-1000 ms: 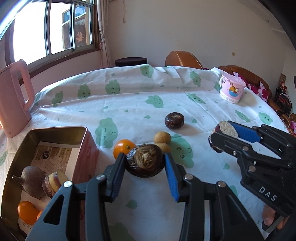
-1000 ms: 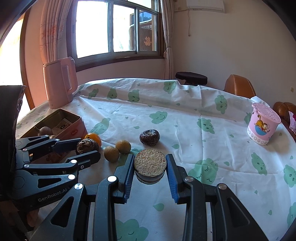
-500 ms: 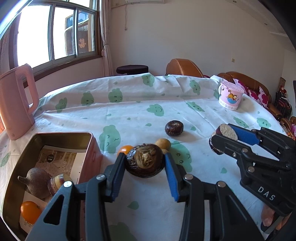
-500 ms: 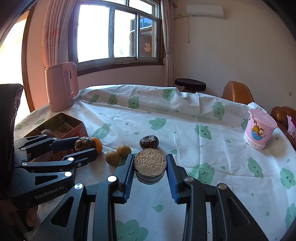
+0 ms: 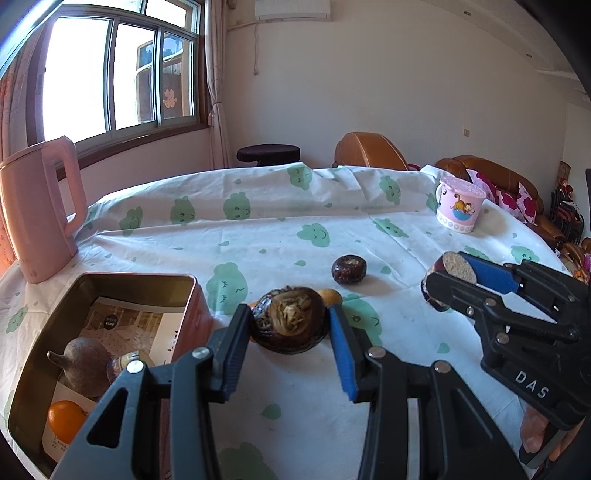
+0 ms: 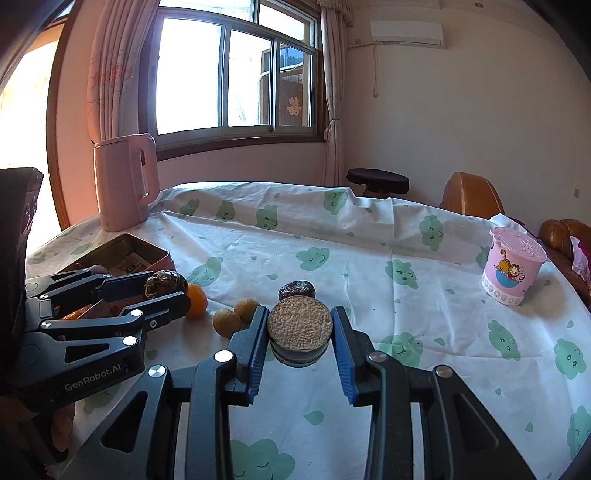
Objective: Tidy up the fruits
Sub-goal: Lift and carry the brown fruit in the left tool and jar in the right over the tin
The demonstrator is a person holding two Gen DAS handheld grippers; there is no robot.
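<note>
Three fruits (image 5: 86,365) (one orange (image 5: 66,420)) in tin (image 5: 140,282)

We see a pale plastered wall (image 6: 461,122) with an air conditioner (image 6: 408,35) high up — bright daylight pours through the wood-framed window (image 6: 236,77), its curtain (image 6: 332,92) drawn aside, above a dark stool (image 6: 377,181) and brown leather chairs (image 5: 369,151).

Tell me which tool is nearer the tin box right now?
Left. The left tool, clamped on a dark fruit, hangs just beside the tin box. The right tool, gripping a cut fruit, sits farther out over the tablecloth.
</note>
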